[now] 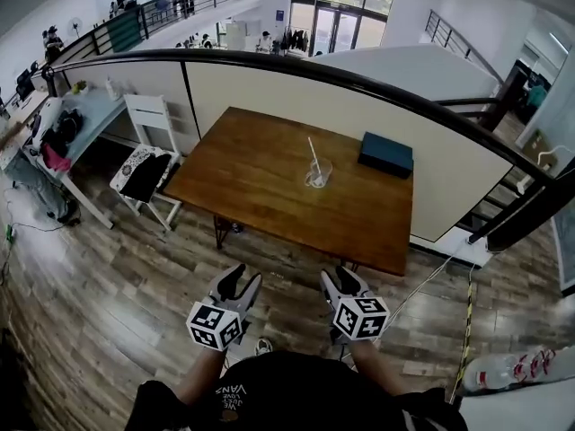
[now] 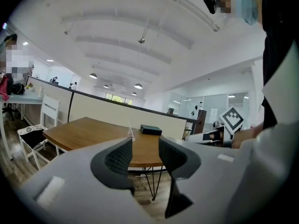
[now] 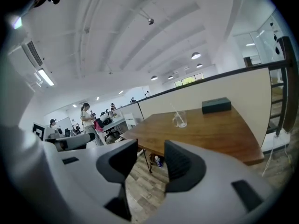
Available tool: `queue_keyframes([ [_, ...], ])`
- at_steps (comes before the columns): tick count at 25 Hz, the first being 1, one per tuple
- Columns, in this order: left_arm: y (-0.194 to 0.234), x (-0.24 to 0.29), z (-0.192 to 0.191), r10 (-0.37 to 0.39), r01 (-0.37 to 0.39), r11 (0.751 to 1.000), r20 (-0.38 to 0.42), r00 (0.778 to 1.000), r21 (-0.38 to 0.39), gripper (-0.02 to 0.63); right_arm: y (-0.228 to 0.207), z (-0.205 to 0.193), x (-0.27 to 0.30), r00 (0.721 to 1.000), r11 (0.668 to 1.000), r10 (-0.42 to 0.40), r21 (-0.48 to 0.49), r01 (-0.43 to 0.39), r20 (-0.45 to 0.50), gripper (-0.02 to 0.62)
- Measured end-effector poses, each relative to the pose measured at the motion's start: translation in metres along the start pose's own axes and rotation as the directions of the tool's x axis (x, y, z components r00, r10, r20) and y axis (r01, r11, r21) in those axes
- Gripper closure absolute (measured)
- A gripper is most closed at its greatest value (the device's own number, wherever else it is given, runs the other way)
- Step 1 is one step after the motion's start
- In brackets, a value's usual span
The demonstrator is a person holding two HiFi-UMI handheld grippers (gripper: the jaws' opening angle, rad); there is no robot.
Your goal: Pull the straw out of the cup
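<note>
Wooden counter (image 1: pixel 260 178) carries a clear cup (image 1: pixel 318 174) near its middle, a white straw (image 1: pixel 313 149) leaning in it and a dark box (image 1: pixel 386 153) nearby. Well short of the counter, the left gripper (image 1: pixel 242 282) and right gripper (image 1: pixel 341 282) hover, jaws spread, empty. Only the gripper views show the white ceiling (image 2: pixel 140 31).

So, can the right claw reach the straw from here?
Probably not yet: the right claw is open but short of the table, and the straw stands in the cup mid-table. Nothing blocks the way in.
</note>
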State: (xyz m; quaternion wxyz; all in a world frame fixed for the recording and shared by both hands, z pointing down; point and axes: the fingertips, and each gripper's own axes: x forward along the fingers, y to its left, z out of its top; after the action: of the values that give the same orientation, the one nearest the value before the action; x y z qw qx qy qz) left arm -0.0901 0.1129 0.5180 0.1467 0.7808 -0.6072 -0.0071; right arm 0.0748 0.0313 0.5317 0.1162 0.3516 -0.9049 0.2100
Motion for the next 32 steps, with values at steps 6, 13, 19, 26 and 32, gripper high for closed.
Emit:
queue_keyframes([
  [6, 0.036, -0.004, 0.003, -0.057, 0.057, 0.998, -0.029, 0.998, 0.002, 0.445, 0.017, -0.003, 0.02, 0.997, 0.996, -0.079, 0.038, 0.078, 0.01, 0.448],
  [13, 0.053, 0.003, -0.002, -0.096, 0.095, 0.995, -0.032, 0.995, -0.03, 0.445, 0.019, -0.014, 0.025, 0.99, 0.989, -0.14, 0.051, 0.141, -0.019, 0.449],
  [19, 0.059, 0.023, -0.008, -0.092, 0.089, 0.994, -0.045, 0.995, -0.057, 0.445, 0.002, -0.007, 0.04, 0.989, 0.988, -0.145, 0.057, 0.146, -0.018, 0.449],
  [26, 0.064, 0.073, 0.004, -0.061, 0.059, 0.997, -0.036, 0.998, -0.059, 0.445, -0.039, 0.017, 0.072, 0.992, 0.991, -0.121, 0.053, 0.122, -0.027, 0.449],
  [32, 0.066, 0.132, 0.02, -0.035, 0.034, 0.998, -0.014, 0.999, -0.057, 0.445, -0.083, 0.044, 0.103, 0.995, 0.996, -0.087, 0.026, 0.088, -0.041, 0.449],
])
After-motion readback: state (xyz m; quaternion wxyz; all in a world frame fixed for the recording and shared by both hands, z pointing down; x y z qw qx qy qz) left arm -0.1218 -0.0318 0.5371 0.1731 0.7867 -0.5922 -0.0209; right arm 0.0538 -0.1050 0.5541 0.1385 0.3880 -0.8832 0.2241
